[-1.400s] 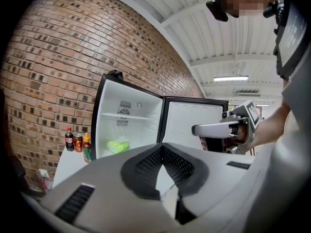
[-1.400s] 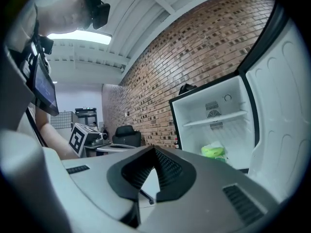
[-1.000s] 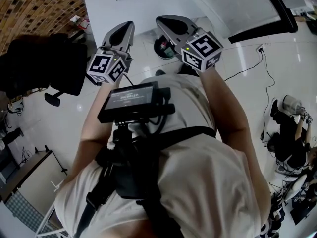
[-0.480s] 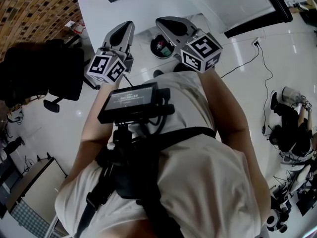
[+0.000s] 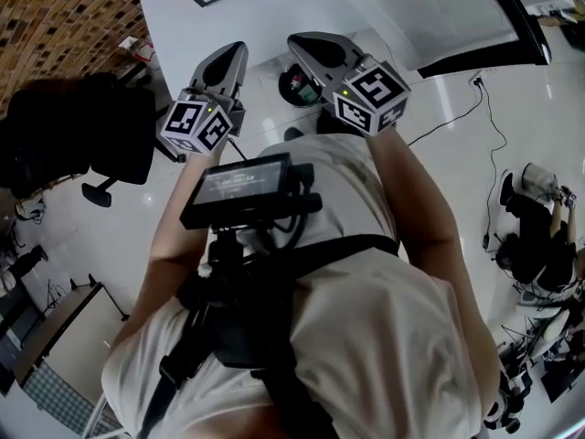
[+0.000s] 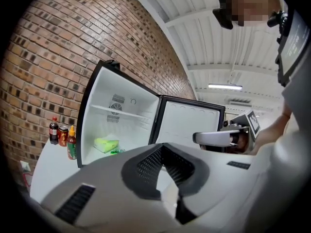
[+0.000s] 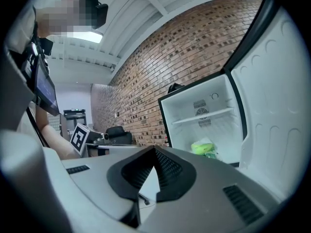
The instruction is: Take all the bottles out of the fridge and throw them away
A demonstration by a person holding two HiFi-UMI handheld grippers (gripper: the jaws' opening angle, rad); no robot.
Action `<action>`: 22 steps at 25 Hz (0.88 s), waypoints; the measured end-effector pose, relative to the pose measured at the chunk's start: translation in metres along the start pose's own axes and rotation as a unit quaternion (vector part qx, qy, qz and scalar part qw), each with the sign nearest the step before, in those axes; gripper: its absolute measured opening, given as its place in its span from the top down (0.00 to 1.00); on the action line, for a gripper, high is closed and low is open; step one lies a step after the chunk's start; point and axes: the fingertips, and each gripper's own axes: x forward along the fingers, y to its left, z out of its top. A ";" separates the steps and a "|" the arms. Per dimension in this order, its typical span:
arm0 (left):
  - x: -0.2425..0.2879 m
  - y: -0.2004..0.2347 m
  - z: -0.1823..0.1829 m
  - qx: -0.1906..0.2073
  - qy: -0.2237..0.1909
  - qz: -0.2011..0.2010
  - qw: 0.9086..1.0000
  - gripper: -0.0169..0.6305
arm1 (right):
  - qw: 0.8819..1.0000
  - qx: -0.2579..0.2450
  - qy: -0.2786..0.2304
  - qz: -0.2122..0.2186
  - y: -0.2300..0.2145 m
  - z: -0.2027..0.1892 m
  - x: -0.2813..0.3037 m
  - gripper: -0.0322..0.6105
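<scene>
Rough brick wall [image 6: 58, 47] behind, white countertop [image 6: 48, 171]. The boxy mini fridge [image 6: 97, 123] stood open, black-framed, smooth white inside. A soft yellow-green pack [image 6: 106, 144] lay on its bottom. Just left, upright on the counter: dark cola bottle [image 6: 53, 130], can [image 6: 62, 136], yellow-capped red sauce bottle [image 6: 72, 142]. Left gripper [image 6: 163, 147] and right gripper [image 7: 154, 149] were closed, empty, with ribbed black pads. Round dark bin [image 5: 282, 87] on the glossy floor.

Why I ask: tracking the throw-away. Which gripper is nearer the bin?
Right. The right gripper hangs above the bin's right edge in the head view; the left gripper is off to its left.
</scene>
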 end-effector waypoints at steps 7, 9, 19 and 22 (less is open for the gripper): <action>0.037 0.020 0.011 0.009 0.014 0.026 1.000 0.96 | 1.000 0.006 -0.005 0.030 -0.039 0.016 0.022 0.95; 0.052 0.023 0.015 0.010 0.015 0.036 0.999 0.96 | 0.999 0.007 -0.006 0.039 -0.054 0.019 0.023 0.95; 0.122 0.053 0.024 0.010 0.034 0.092 0.995 0.96 | 0.996 0.029 0.002 0.087 -0.120 0.026 0.045 0.95; 0.137 0.064 0.011 0.009 0.057 0.111 0.992 0.96 | 0.994 0.040 0.007 0.105 -0.130 0.019 0.050 0.95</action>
